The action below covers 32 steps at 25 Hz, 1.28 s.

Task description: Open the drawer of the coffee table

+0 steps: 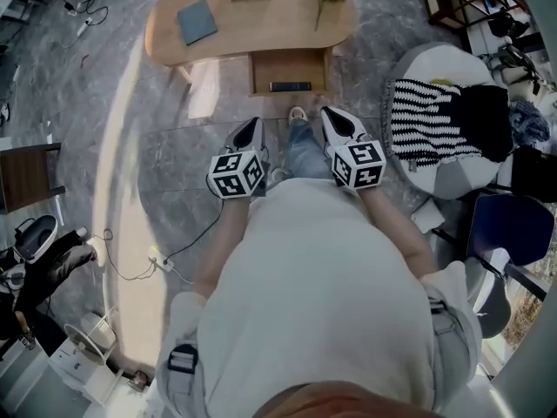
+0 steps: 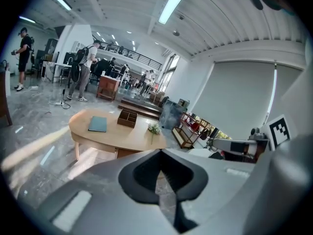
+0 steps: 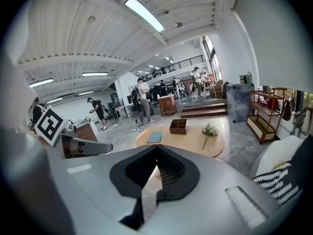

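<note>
Plainly, both grippers are well short of the table. The left gripper (image 1: 253,125) has its grey jaws pressed together on nothing. Ahead of it, between the two grippers and well apart from both, is the coffee table (image 1: 261,33), a smooth, pale wooden oval whose long axis runs across the view. Its drawer (image 1: 290,64), a shallow wooden box, already juts out towards the person, square to that axis, with a flat dark object (image 1: 290,86) inside. Neither hand looks clearly nearer. The right gripper (image 1: 334,118) is likewise closed and empty. Further right, a striped knitted blanket (image 1: 425,122) drapes over a rounded white seat.
</note>
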Available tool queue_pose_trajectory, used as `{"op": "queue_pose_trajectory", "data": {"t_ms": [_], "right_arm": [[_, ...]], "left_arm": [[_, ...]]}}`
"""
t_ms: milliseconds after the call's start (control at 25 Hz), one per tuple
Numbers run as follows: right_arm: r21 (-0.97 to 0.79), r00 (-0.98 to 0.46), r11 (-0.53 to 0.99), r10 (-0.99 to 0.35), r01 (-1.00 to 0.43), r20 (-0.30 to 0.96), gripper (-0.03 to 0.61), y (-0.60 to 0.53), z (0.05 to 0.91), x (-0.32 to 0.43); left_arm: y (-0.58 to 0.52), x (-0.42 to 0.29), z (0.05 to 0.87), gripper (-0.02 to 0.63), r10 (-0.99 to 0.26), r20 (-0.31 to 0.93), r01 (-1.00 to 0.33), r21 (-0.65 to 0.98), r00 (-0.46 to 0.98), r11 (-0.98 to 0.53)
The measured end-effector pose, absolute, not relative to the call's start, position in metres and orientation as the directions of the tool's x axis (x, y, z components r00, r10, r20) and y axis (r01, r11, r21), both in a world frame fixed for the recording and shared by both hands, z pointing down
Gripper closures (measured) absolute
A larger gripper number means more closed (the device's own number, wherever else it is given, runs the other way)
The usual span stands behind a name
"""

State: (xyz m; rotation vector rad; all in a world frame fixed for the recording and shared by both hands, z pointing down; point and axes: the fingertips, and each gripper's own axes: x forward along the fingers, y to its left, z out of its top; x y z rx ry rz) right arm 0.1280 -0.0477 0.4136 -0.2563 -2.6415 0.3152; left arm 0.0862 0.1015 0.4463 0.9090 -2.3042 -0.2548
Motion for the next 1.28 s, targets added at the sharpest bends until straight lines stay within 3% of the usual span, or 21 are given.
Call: {"op": "queue_pose_trajectory", "data": {"t_ms": [1280], "right_arm": [[-0.257, -0.884, 0.957, 0.231, 0.132, 0.406, 0.58, -0.039, 0.408, 0.138]], "left_arm": [[0.11, 0.089, 0.433, 0.614, -0.666, 0.471, -0.542, 0.389, -0.578, 0.745]]}}
